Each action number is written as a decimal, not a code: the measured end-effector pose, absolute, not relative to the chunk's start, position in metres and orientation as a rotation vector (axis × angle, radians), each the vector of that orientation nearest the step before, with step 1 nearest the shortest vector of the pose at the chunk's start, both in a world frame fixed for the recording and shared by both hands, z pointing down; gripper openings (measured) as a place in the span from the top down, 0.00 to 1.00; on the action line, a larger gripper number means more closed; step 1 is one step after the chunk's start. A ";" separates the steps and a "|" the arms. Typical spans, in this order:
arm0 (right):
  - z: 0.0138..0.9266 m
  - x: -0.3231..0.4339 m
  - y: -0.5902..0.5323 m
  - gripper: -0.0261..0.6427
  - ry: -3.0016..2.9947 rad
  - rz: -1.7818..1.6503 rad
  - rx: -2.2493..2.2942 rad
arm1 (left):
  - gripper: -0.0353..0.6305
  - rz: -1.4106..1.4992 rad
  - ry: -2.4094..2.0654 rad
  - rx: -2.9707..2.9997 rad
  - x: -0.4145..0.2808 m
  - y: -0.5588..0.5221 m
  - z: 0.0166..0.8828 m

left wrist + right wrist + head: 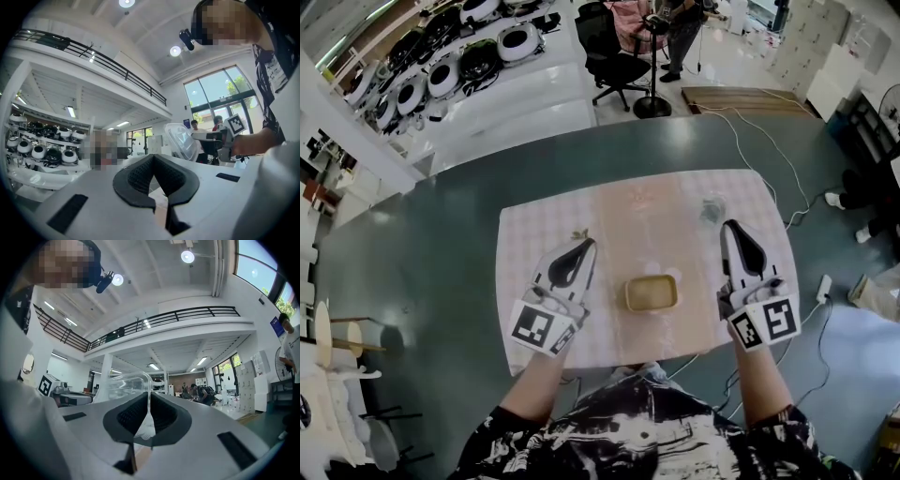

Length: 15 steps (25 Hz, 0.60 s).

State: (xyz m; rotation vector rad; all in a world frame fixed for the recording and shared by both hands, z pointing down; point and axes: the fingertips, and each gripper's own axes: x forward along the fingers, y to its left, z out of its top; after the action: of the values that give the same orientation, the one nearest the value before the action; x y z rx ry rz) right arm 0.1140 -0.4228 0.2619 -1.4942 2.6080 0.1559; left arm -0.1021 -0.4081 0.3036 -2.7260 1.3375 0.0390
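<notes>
A tan tub sits on a pink checked cloth covering a dark table. The left gripper lies left of the tub and the right gripper right of it, both near it without touching. Each gripper's jaws are closed together on nothing. A clear cup stands beyond the tub, just ahead of the right gripper's tip and slightly to its left. Whether the tub or the cup holds anything cannot be made out.
</notes>
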 end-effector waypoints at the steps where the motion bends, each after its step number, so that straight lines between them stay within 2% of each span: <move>1: 0.262 0.114 -0.423 0.94 2.607 0.156 -1.497 | 0.95 0.041 1.337 -2.725 -0.102 -0.408 0.303; 15: 0.266 0.108 -0.430 0.94 2.622 0.161 -1.510 | 0.95 0.053 1.347 -2.732 -0.105 -0.413 0.306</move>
State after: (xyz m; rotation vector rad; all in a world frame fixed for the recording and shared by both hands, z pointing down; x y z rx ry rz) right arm 0.1083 -0.4300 0.2657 -1.5105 2.6219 0.1610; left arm -0.1053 -0.4130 0.3065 -2.7320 1.3465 0.0526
